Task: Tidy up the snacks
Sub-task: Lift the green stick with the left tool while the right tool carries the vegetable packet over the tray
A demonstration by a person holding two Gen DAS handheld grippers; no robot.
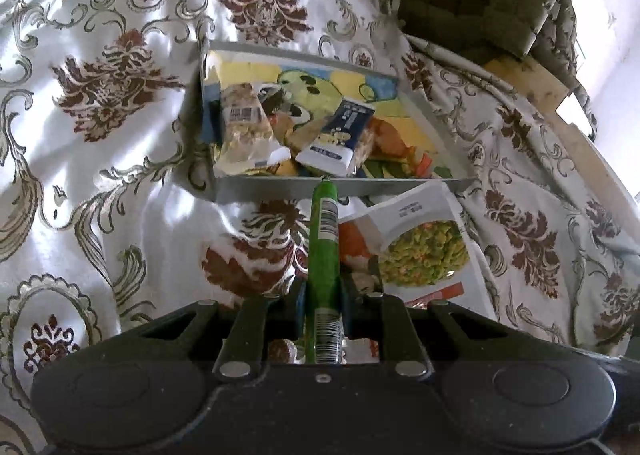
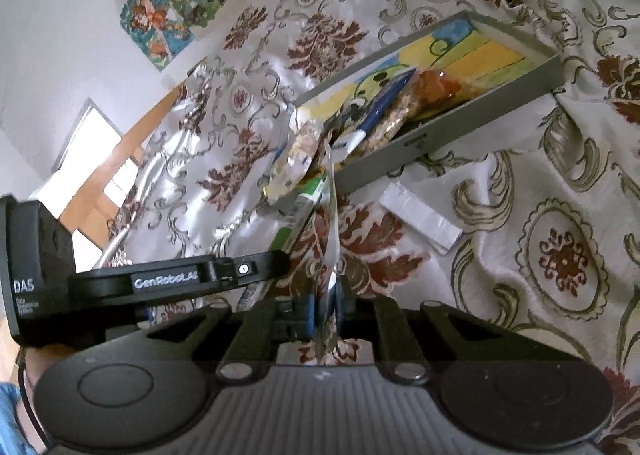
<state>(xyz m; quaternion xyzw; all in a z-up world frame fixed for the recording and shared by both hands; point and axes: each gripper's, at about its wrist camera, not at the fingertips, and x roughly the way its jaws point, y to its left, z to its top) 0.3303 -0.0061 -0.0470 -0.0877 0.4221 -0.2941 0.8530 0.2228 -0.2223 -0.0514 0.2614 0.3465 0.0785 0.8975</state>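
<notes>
The left hand-held gripper point(image 1: 323, 297) was clamped on a green snack stick point(image 1: 323, 239) pointing toward the tray point(image 1: 340, 186); the right hand-held gripper point(image 2: 326, 301) pinched what looked like a clear snack packet point(image 2: 329, 211) near that tray.

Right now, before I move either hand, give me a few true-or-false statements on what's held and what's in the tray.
1. The left gripper is shut on the green stick snack. True.
2. The right gripper is empty. False: its jaws pinch a clear snack packet.
3. The grey tray holds nothing. False: the dark blue packet and others lie in it.
4. A white wrapper lies on the tablecloth outside the tray. True.
</notes>
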